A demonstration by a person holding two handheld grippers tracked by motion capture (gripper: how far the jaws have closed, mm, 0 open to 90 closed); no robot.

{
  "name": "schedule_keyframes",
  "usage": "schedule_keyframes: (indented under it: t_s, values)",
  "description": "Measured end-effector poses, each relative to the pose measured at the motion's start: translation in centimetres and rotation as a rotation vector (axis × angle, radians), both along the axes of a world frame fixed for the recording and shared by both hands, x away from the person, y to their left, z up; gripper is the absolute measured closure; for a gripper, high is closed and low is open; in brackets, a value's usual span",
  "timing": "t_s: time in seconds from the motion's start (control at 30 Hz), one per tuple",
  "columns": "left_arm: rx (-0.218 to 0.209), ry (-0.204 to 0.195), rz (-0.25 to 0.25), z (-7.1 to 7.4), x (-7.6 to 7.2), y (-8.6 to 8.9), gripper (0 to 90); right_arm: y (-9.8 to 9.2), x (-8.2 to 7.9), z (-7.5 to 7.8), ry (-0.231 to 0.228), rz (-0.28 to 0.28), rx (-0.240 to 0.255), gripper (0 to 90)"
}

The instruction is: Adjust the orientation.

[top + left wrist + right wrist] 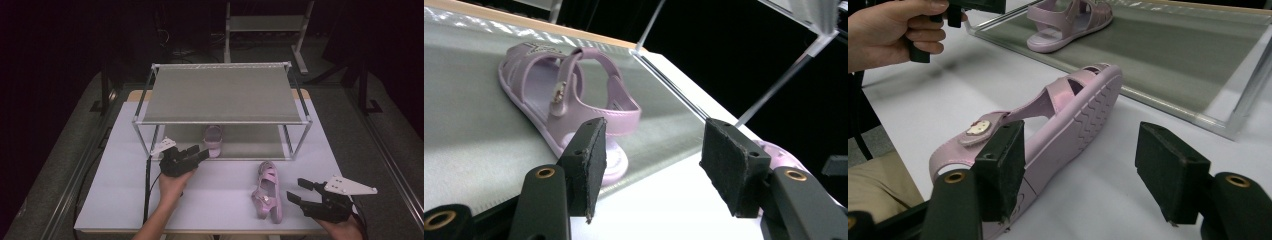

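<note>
We judge the job half done: one pink sandal (569, 95) sits on the rack's lower shelf (474, 115) just ahead of our left claw (651, 165), open and empty. The second sandal (1048, 130) lies on its side on the table (125, 175), just left of our right claw (1083, 170), also open; only its view shows the tread

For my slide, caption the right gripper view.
Open right gripper approaches a pink sandal lying on its side; its mate sits on the rack's lower shelf.
</note>
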State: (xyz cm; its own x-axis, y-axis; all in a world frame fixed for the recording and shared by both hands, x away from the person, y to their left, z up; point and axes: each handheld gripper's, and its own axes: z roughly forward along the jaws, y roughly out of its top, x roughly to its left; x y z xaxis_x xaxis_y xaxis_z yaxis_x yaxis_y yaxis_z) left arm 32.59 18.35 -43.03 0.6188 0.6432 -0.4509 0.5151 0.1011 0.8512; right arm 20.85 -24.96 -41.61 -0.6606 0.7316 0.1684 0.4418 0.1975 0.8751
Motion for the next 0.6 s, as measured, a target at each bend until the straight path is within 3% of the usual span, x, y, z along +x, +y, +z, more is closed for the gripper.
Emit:
schedule_keyframes:
  t_s: [0.6]
  values:
    - [0.012, -0.017, -0.064, 0.7, -3.8, 2.0, 33.4, 1.1, 0.1, 0.5, 0.001, 0.03, 0.002, 38.5]
